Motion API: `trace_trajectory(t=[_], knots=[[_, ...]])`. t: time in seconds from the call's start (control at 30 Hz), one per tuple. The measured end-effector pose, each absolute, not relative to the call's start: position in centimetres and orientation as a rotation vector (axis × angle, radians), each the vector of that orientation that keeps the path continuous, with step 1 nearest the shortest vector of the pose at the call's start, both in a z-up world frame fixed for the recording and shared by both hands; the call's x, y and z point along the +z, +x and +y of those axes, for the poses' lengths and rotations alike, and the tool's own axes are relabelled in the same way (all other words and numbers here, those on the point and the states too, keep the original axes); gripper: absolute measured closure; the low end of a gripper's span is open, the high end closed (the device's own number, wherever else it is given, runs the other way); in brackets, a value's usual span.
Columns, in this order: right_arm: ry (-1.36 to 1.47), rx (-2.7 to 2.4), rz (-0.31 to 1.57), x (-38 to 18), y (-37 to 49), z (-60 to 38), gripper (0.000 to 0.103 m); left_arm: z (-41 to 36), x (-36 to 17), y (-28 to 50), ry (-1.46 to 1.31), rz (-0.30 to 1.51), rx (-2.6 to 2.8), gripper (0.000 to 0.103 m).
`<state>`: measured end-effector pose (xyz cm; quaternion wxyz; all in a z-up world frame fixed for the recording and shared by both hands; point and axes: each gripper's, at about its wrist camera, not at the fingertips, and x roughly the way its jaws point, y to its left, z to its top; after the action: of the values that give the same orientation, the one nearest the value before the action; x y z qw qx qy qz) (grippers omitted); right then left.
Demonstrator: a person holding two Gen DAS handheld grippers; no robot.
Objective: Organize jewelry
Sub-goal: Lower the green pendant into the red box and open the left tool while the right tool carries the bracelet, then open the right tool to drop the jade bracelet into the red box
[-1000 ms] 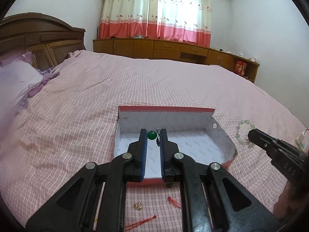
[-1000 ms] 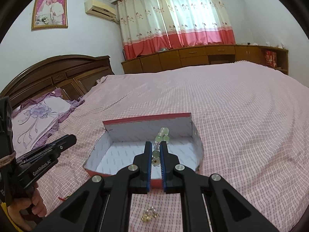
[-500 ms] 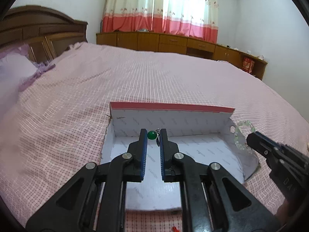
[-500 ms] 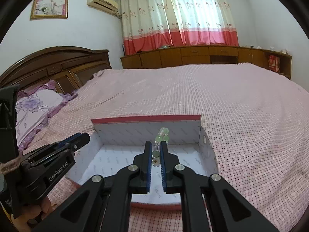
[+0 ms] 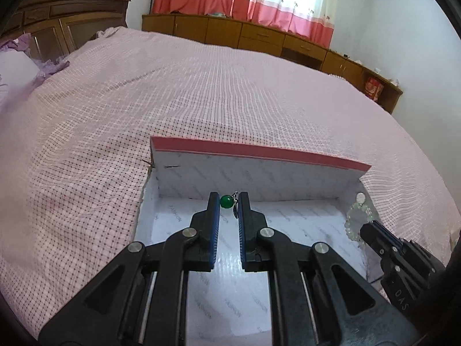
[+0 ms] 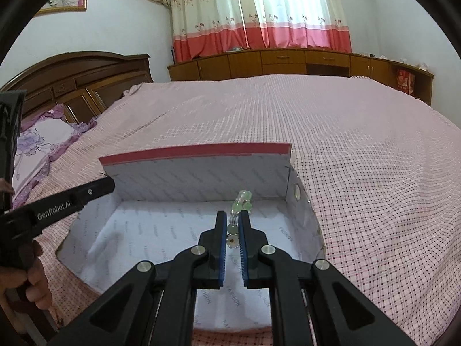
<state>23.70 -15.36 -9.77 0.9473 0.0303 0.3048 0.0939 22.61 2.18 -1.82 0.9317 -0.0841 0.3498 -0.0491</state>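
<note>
An open white box with a red rim lies on the pink bed; it also shows in the right wrist view. My left gripper is shut on a green bead pendant with a small metal clasp, held over the box's inside near its back wall. My right gripper is shut on a pale green bead bracelet, held over the right part of the box. The bracelet and the right gripper also show in the left wrist view at the box's right wall.
The pink checked bedspread spreads all round the box. A wooden headboard and purple pillows are at the left. Low wooden cabinets run under the curtains at the back.
Both grippers have moved forward and down over the box with their jewelry still held. The loose pieces on the bedspread in front of the box have dropped out of view.
</note>
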Motion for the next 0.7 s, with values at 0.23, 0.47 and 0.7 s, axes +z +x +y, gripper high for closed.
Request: trace_trajectory(t=[0.23,0.47,0.7], knots=[[0.045,0.188,0.669,-10.8,25.0,-15.1,0.093,1.4,-3.7,24.3,-0.155,0.826,-0.117,0.099],[0.062,0.222,0.701,-11.2,25.4,-15.1,0.093,1.1,-4.6,24.6,-0.183,0.887,-0.104,0.076],[0.080,0.229,0.678,-10.1,24.7,-15.1,0.072,0.8,-4.5,23.6,-0.200,0.877,-0.087,0.062]])
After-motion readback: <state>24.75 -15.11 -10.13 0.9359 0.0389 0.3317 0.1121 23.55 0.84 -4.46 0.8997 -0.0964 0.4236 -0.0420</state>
